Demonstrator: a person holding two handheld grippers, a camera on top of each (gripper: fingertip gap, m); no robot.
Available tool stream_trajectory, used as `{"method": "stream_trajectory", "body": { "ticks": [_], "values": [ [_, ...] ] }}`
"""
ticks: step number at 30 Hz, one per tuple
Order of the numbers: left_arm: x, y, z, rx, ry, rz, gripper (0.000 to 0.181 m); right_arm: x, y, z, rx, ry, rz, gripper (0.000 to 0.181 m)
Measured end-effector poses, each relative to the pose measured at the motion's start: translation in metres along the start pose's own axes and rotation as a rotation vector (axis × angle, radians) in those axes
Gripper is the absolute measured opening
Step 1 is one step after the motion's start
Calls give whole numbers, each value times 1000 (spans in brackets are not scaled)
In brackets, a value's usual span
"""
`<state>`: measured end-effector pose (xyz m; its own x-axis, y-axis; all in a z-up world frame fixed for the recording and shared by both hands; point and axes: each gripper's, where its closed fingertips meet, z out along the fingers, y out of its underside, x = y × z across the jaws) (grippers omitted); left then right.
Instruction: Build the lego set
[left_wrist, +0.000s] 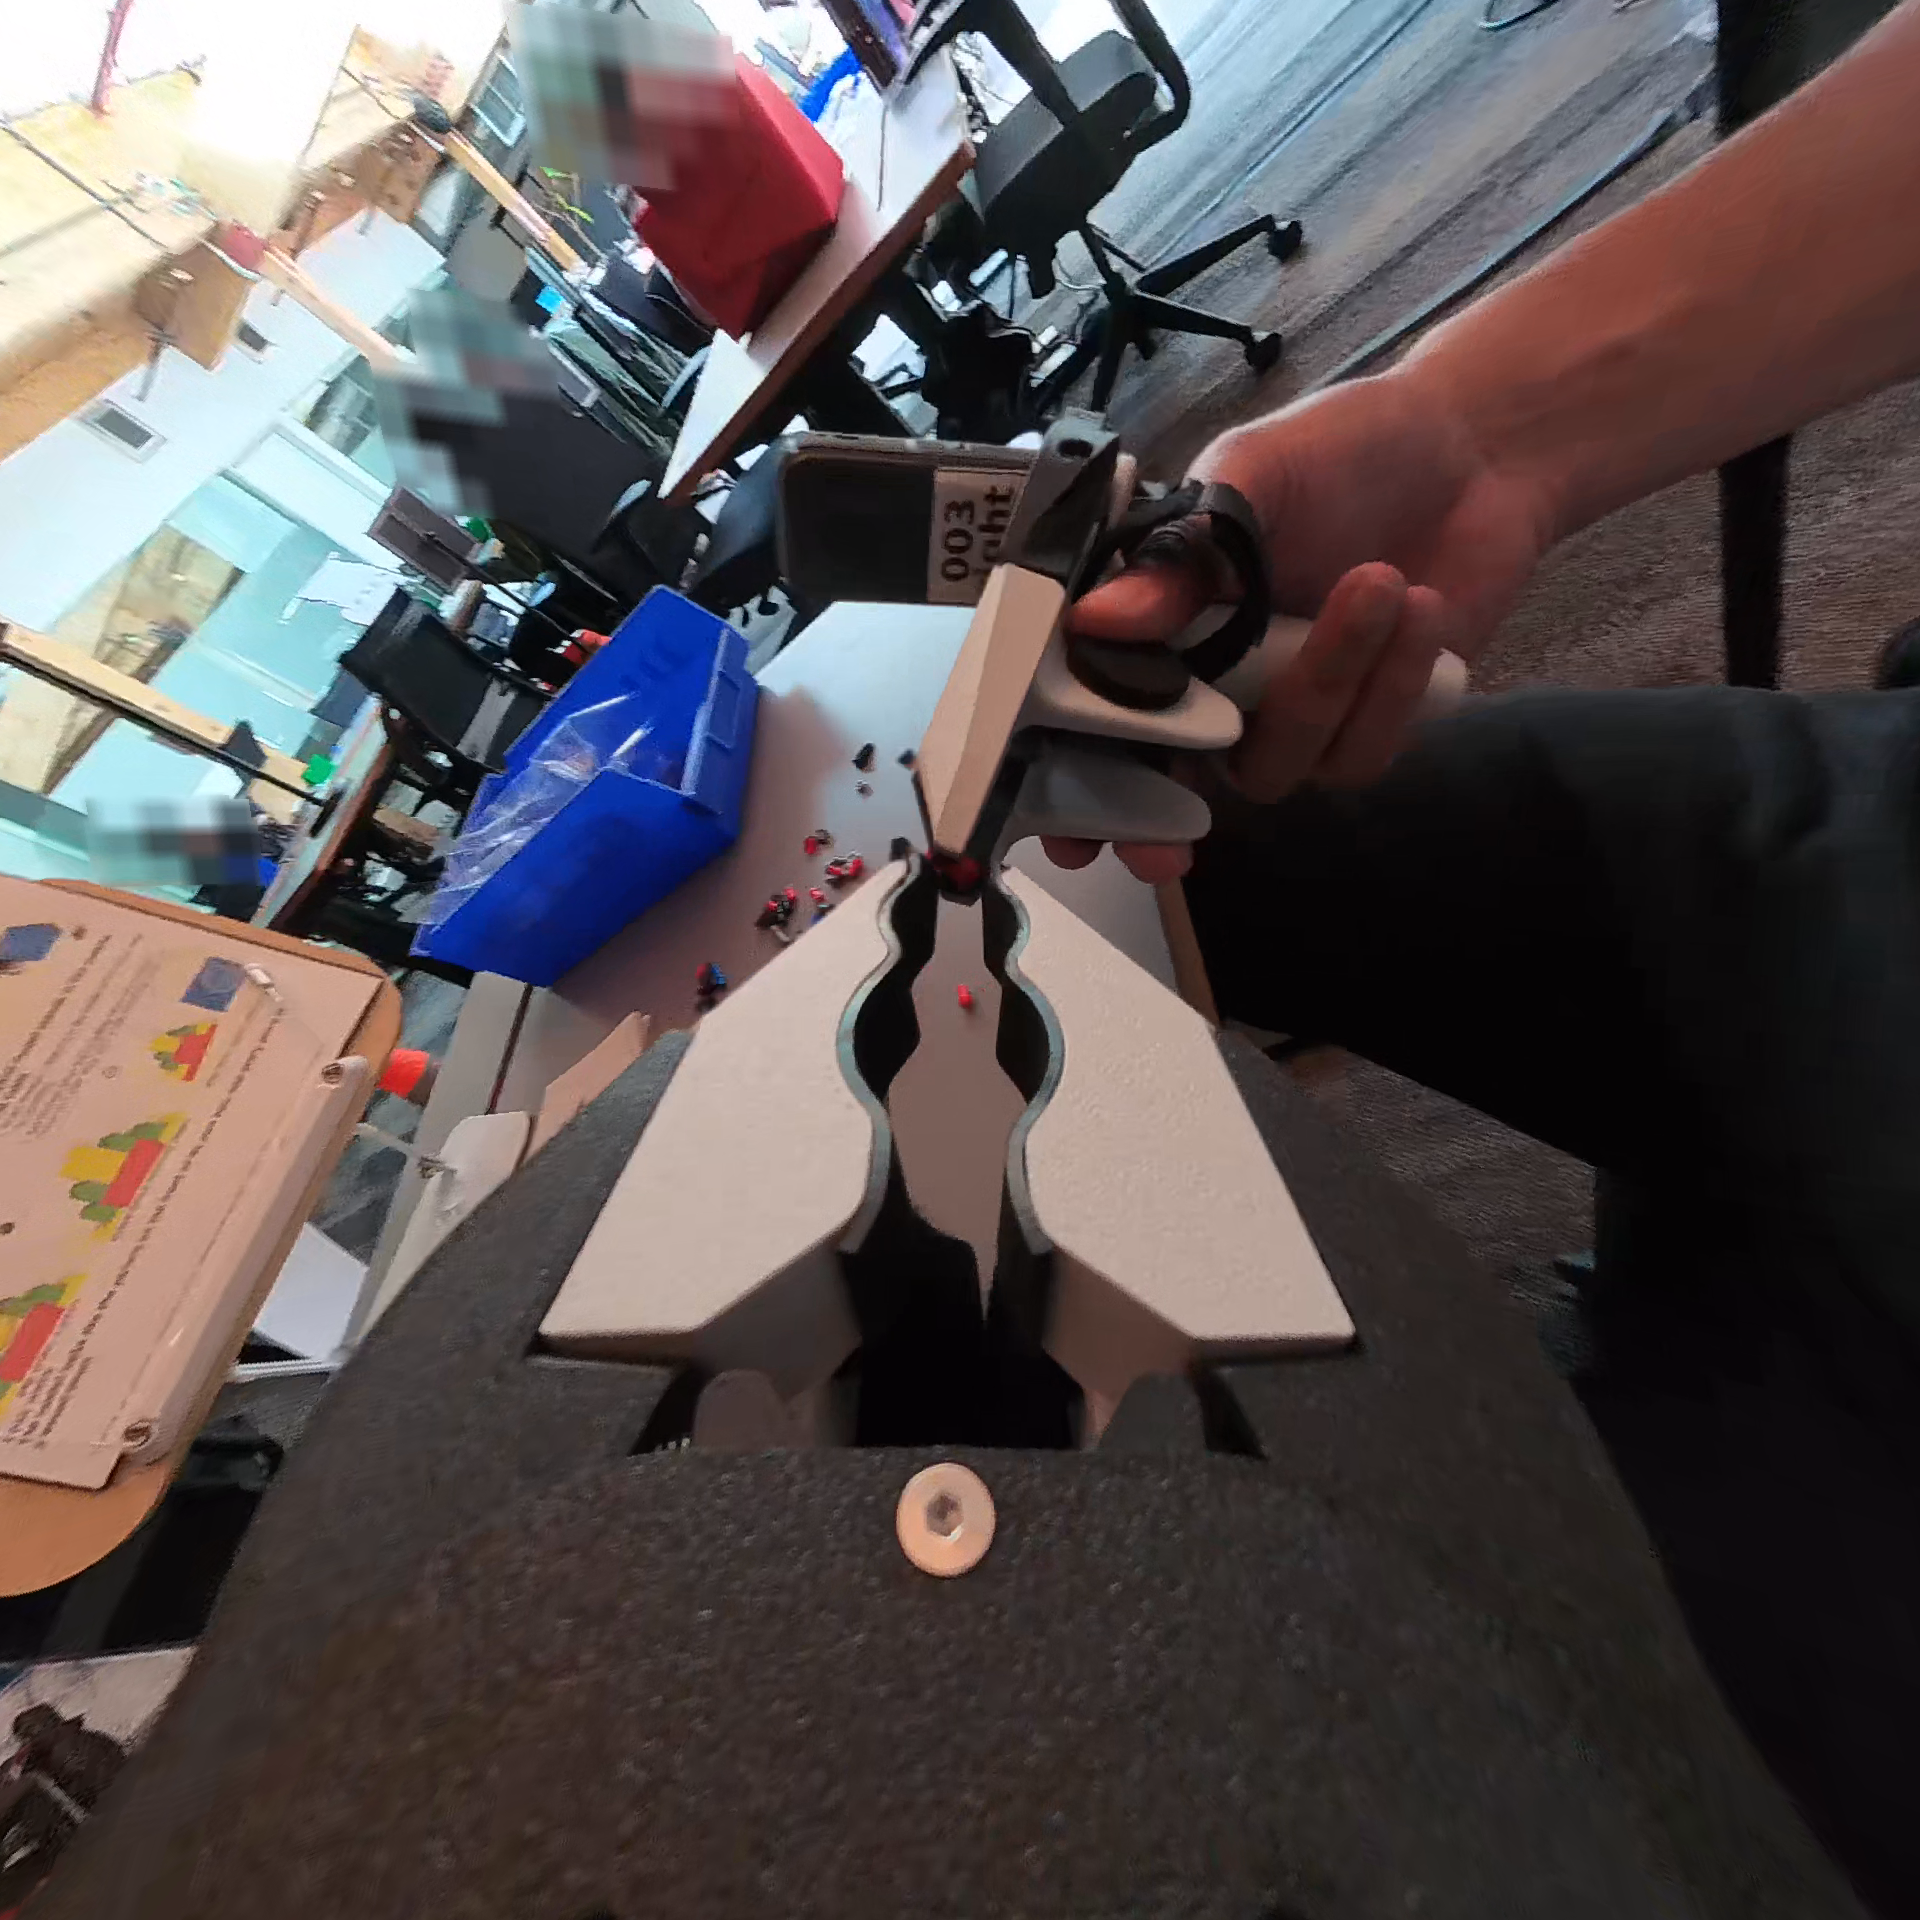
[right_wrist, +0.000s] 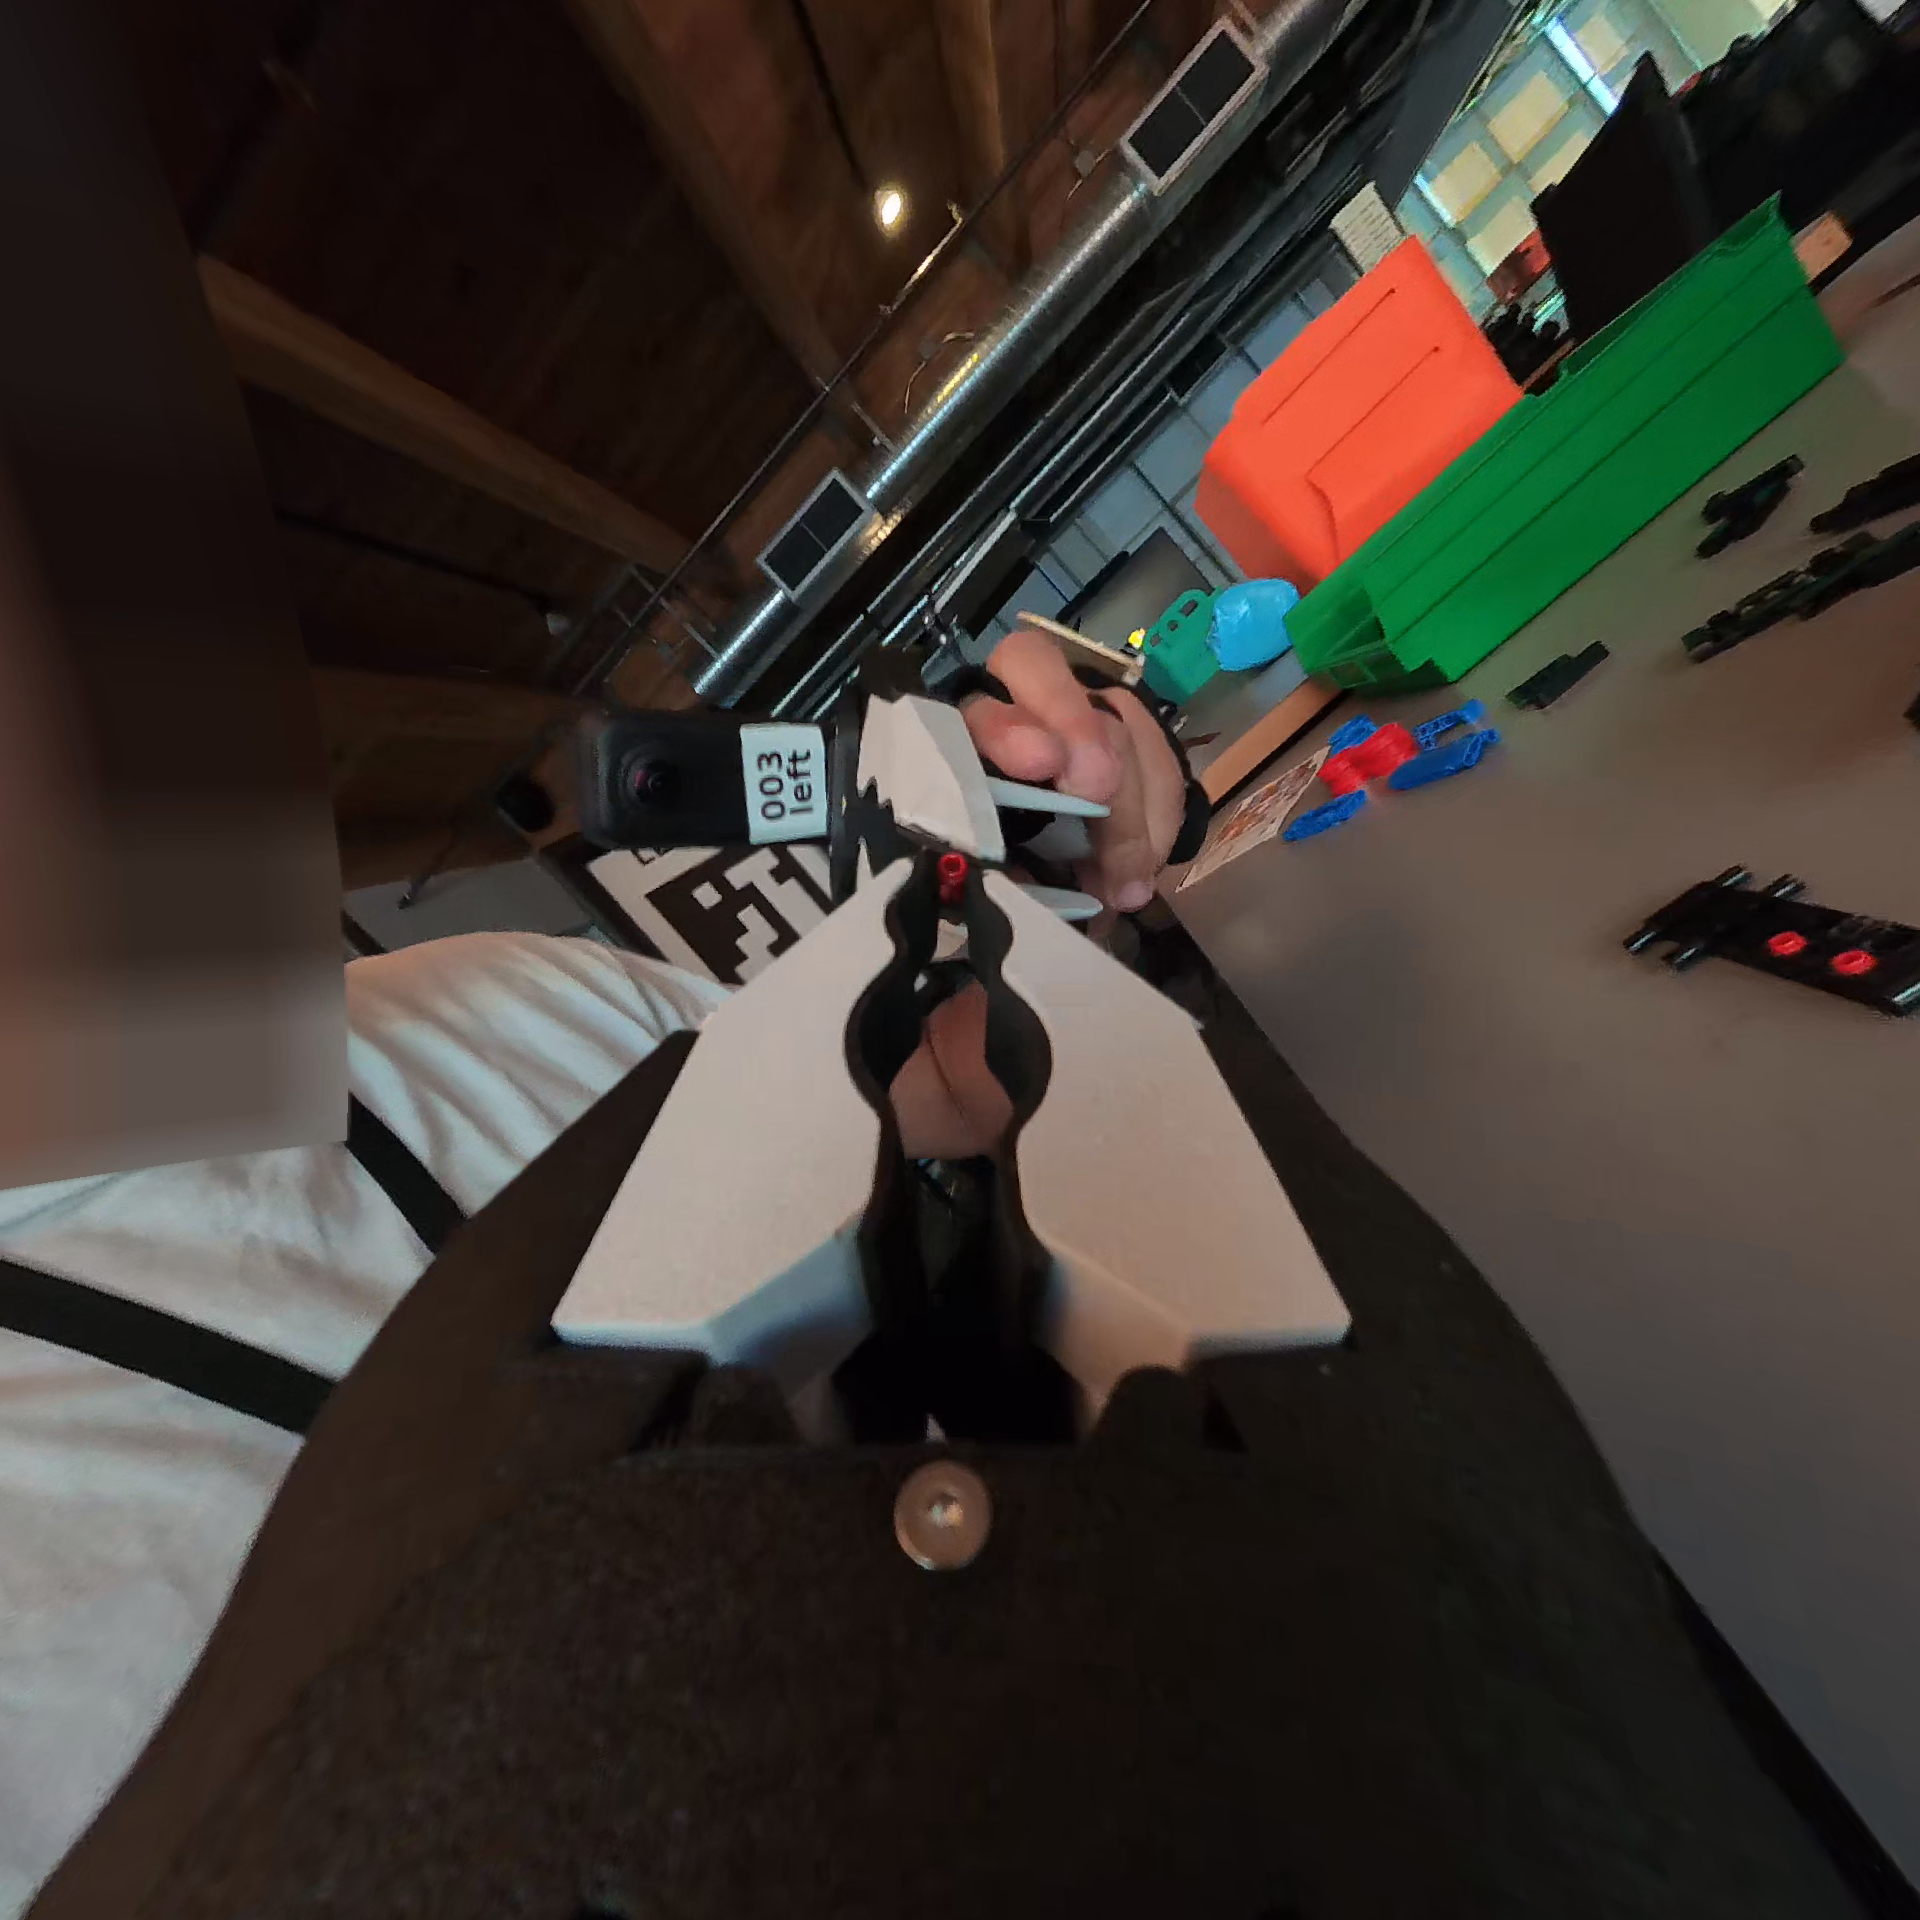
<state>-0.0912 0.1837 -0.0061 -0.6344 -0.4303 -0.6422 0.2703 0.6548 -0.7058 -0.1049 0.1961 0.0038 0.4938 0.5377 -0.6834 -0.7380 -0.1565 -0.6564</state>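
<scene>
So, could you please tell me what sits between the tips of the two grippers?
A small red lego pin with a black piece sits between the left gripper and right gripper, whose tips meet on it. Both wrist views show this.

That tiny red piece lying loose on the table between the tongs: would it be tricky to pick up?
Probably. The red piece looks tiny and rounded, so it may roll or skid on the smooth table. Likely very light and rigid plastic, so the tongs could flick it away.

Printed writing in three spots, words withheld
White sticker (left_wrist: 971, 540) on far black camera (left_wrist: 862, 520); second sticker (right_wrist: 784, 784) on another camera (right_wrist: 655, 779); printed sheet (left_wrist: 135, 1143), near left, small print beside coloured diagrams.
</scene>
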Motion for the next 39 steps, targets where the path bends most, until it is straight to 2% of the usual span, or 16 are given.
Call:
{"method": "stream_trajectory", "body": {
  "ticks": [8,11,13,15,20,26,30,35,39],
  "values": [
    [36,7,-7,-138,238,108,8,-1,38,-5,-218,-1,-25,4],
    [38,8,-10,-159,264,122,8,-1,43,-3,-219,-5,-21,4],
    [30,11,-8,-168,221,122,8,3,36,-2,-168,20,-41,4],
    [14,16,-4,-162,114,128,7,10,23,-1,-92,46,-47,4],
    [-22,27,6,-78,-108,126,5,33,-14,-2,94,44,5,3],
    [-44,39,7,-3,-127,70,3,48,-39,5,138,37,-9,3],
    [-41,50,1,20,-25,30,2,56,-34,11,38,77,-67,4],
    [-41,72,-6,51,32,-4,2,76,-27,10,-97,198,-206,9],
    [-35,96,-5,86,56,-63,2,94,-14,9,-213,242,-234,11]
  ]
}}
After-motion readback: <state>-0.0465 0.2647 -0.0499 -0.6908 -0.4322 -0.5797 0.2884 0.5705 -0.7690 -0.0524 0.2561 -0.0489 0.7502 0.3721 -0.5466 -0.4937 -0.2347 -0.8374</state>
